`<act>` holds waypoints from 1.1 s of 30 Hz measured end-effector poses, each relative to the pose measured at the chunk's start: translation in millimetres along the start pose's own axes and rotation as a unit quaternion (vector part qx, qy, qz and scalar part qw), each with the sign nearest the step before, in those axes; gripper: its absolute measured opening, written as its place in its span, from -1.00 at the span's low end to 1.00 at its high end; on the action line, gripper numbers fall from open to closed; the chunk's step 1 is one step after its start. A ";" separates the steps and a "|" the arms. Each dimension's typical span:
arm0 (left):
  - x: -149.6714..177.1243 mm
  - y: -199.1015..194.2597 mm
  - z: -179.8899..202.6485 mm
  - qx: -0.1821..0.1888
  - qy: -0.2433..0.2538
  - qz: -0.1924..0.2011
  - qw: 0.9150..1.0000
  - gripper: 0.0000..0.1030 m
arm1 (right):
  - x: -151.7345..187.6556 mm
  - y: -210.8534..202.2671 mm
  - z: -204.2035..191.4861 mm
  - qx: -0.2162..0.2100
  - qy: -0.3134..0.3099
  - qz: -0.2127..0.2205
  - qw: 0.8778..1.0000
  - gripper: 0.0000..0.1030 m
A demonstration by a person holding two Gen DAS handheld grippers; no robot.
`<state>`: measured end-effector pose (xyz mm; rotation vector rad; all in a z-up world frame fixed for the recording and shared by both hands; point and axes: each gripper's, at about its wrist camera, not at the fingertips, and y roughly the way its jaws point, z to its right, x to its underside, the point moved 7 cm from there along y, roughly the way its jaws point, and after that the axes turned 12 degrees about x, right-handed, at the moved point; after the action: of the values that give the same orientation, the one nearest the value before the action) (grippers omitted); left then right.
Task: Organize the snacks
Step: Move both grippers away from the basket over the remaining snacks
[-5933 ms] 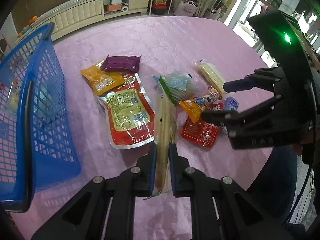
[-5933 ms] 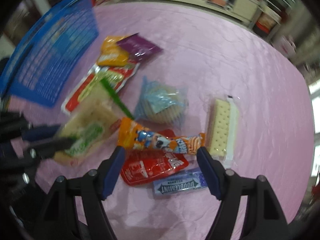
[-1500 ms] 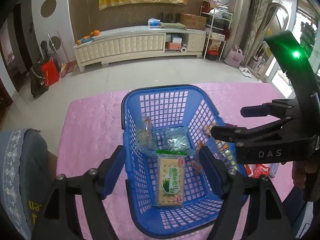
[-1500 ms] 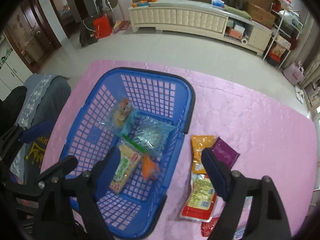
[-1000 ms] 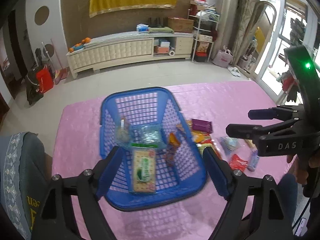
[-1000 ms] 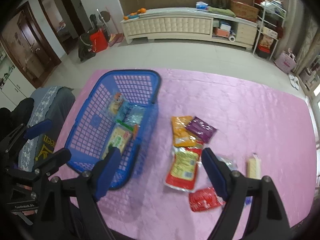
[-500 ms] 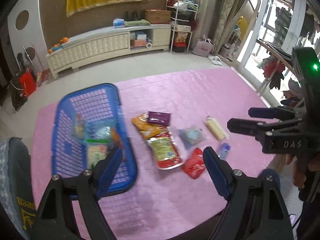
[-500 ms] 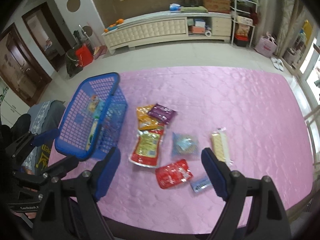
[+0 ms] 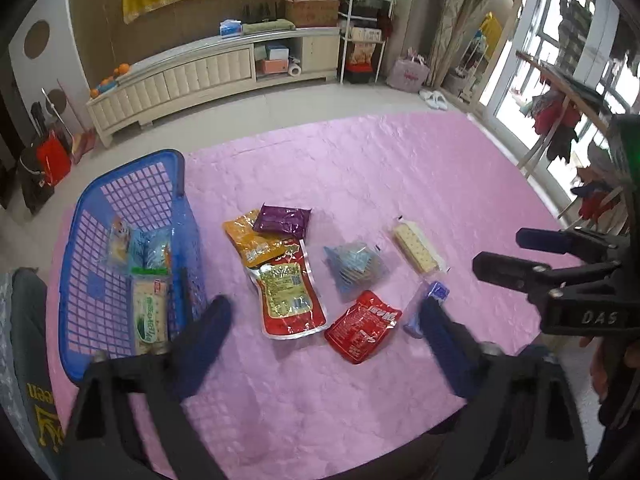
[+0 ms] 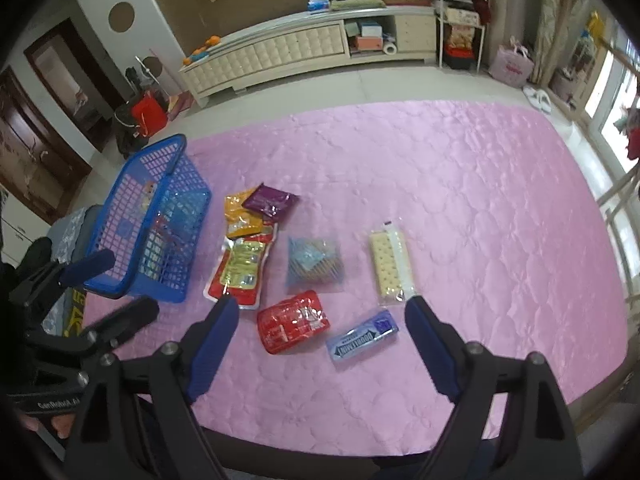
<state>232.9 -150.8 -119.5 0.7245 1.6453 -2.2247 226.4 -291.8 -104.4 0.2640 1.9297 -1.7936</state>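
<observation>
A blue basket (image 9: 80, 236) (image 10: 120, 208) stands at the left of the pink table and holds a green cracker pack (image 9: 150, 314) and clear-wrapped snacks. Loose on the cloth lie a purple pack (image 9: 283, 220) (image 10: 271, 201), an orange pack (image 9: 252, 242), a large red-and-yellow pouch (image 9: 289, 294) (image 10: 240, 268), a clear blue bag (image 9: 352, 270) (image 10: 315, 264), a small red pack (image 9: 362, 326) (image 10: 294, 320), a cracker sleeve (image 9: 416, 250) (image 10: 390, 266) and a blue gum pack (image 10: 362, 336) (image 9: 430, 304). My left gripper (image 9: 324, 324) is open and empty, high above the snacks. My right gripper (image 10: 320, 328) is open and empty, also high.
The pink quilted tablecloth (image 10: 460, 184) covers a wide table. A cream cabinet (image 9: 208, 72) runs along the far wall. A grey-covered chair (image 9: 24, 320) sits at the table's left edge. The right gripper shows in the left wrist view (image 9: 560, 272).
The cracker pack and orange sausage pack went into the basket and were released. Both grippers then rose and swung right, from above the basket to above the loose snacks.
</observation>
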 end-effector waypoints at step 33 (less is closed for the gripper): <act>7.9 150.1 -57.2 -0.029 -0.097 -0.146 0.984 1.00 | 2.3 125.3 30.6 0.020 0.002 -0.075 0.997 1.00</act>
<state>314.6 -142.9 -257.9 0.2516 1.8044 -2.3399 288.5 -307.2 -216.5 0.1385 1.9640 -1.9310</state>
